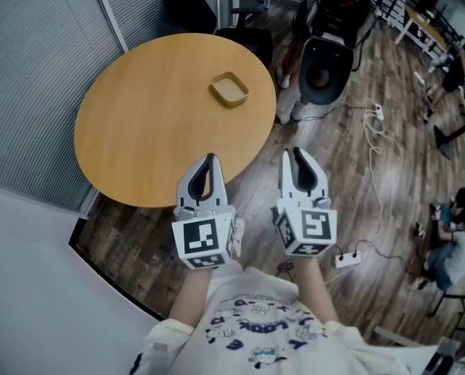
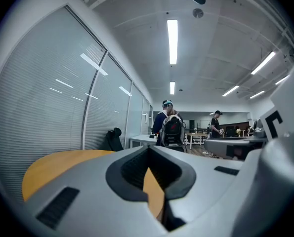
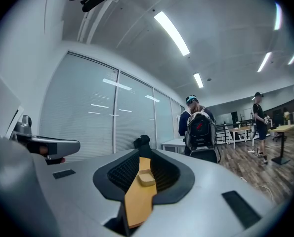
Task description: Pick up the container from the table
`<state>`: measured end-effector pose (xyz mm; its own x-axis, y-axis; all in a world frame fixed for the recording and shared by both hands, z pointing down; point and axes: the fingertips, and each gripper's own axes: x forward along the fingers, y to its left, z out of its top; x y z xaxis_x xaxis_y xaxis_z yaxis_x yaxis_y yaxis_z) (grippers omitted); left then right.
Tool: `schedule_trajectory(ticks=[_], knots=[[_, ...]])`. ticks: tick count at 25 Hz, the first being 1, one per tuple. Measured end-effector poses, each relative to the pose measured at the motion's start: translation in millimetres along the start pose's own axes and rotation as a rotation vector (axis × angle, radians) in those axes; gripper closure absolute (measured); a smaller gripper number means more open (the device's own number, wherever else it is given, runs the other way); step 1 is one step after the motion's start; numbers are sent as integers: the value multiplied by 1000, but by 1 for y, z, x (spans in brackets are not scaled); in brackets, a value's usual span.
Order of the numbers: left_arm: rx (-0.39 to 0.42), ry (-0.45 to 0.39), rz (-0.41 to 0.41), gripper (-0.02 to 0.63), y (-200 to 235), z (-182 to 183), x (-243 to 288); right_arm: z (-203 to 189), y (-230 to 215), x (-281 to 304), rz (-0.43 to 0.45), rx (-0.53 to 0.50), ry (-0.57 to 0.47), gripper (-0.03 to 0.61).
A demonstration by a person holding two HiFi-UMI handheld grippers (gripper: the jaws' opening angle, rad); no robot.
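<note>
Container: a small tan tray-like container (image 1: 229, 89) sits on the round wooden table (image 1: 138, 123), on the far right part of the top, with nothing touching it.
Container, right gripper view: it shows as a small tan block (image 3: 146, 179) in the slit between the jaws, lying well beyond them on the strip of table (image 3: 136, 206).
Left gripper: the left gripper (image 1: 209, 162) is drawn to a narrow slit with nothing in it. In the head view its tips overlap the near rim of the table, well short of the container.
Left gripper view: between the jaws of this gripper (image 2: 150, 174) only a wedge of the table top (image 2: 53, 164) shows.
Right gripper: the right gripper (image 1: 297, 157) is also narrowed to a slit and holds nothing. It sits just off the table's right edge, above the wood floor (image 1: 365, 170).
Right gripper view: its dark pads (image 3: 118, 174) frame the slit at the gripper's (image 3: 139, 184) middle.
Spacing: the 2 grippers are side by side, near each other but apart.
Surroundings: a black chair (image 1: 326, 65) stands beyond the table, and a white power strip (image 1: 346, 259) lies on the floor.
People: a person with a backpack (image 2: 171, 128) stands in the background, back turned.
Wall: slatted blinds (image 1: 37, 69) run along the left.
</note>
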<state>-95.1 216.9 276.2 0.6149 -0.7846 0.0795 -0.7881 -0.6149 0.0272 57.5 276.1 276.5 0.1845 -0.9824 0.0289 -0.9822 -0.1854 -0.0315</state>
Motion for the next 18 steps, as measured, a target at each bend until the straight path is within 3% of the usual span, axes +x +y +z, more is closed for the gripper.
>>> schedule_trajectory(ticks=[18], knots=[[-17, 31, -27, 611, 35, 14, 155, 10, -35, 151, -18, 39, 18, 528]])
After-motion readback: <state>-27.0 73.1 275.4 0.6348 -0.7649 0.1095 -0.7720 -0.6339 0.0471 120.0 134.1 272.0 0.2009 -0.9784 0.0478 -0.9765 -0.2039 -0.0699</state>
